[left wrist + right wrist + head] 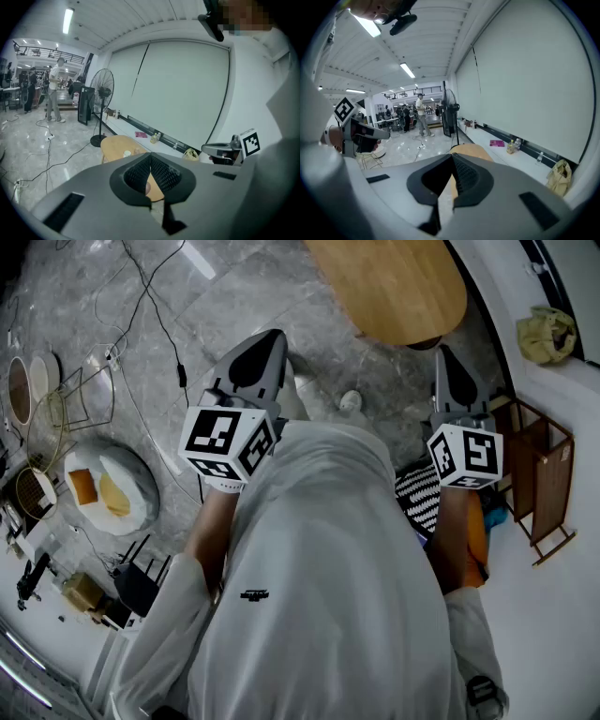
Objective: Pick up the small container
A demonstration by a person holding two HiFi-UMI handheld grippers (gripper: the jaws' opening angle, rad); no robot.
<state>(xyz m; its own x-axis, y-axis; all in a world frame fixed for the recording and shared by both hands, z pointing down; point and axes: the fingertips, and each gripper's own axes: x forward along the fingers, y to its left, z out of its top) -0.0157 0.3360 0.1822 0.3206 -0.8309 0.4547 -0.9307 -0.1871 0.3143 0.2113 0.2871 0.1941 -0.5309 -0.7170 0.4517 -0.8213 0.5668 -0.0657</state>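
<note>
Both grippers are held up in front of the body, tilted somewhat downward over the marble floor [234, 296], well apart from each other.

Left gripper [150, 157]: jaws are closed, pads meeting at the tips, nothing gripped. Its marker cube [228, 442] is seen in the head view.

Right gripper [452, 158]: jaws are closed as well, pads together, nothing held. Its marker cube [466, 456] is seen at the right of the head view.

Small container [126, 153]: a small white item is seen on the oval wooden table [115, 145] ahead of both grippers, near the table's near edge. It is well apart from either gripper and is untouched. It can't be made out in the head view; only the table top [394, 287] is shown there.

Also in view: a standing fan [102, 86] beside the table, cables [155, 315] run across the floor, a yellow bag [547, 334] on the white ledge, a wooden rack [542, 479] at the right, and a person [54, 89] standing in the background.
</note>
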